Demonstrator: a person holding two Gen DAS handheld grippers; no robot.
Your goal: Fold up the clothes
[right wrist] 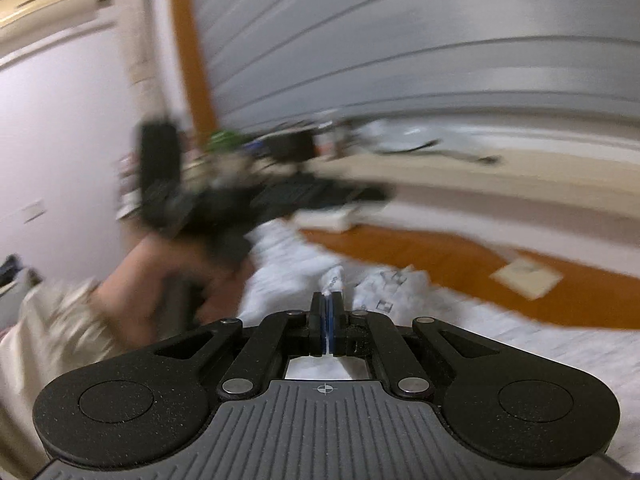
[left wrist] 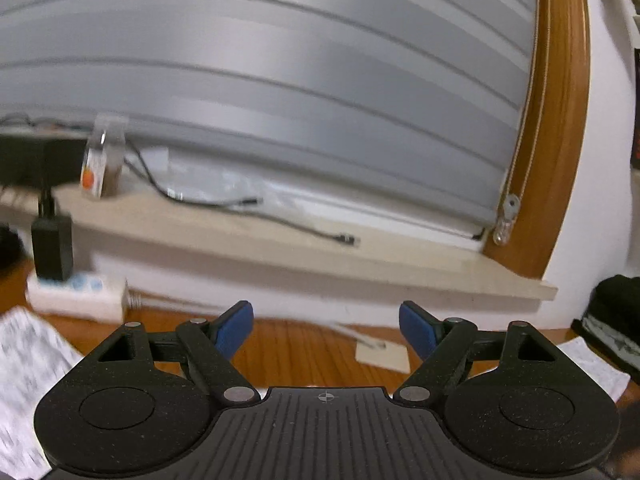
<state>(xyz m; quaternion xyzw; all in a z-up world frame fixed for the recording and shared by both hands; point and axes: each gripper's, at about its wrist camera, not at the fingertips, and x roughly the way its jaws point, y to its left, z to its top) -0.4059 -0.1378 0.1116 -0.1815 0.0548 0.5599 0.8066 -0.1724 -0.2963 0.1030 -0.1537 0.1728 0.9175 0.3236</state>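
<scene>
Left hand-held gripper (right wrist: 256,200) motion-blurred; white garment (right wrist: 460,320) cut off.

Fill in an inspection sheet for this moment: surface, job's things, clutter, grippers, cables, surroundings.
Surface: orange-brown wooden floor.
Job's things: white printed cloth spread out, a fold pinched up.
Clutter: pale paper slip; clear plastic bottle on beige sill.
Grippers: left gripper open, empty; right gripper shut on the cloth.
Cables: black cable along the sill; black adapter in white power strip.
Surroundings: grey roller blind, wooden window frame.
</scene>
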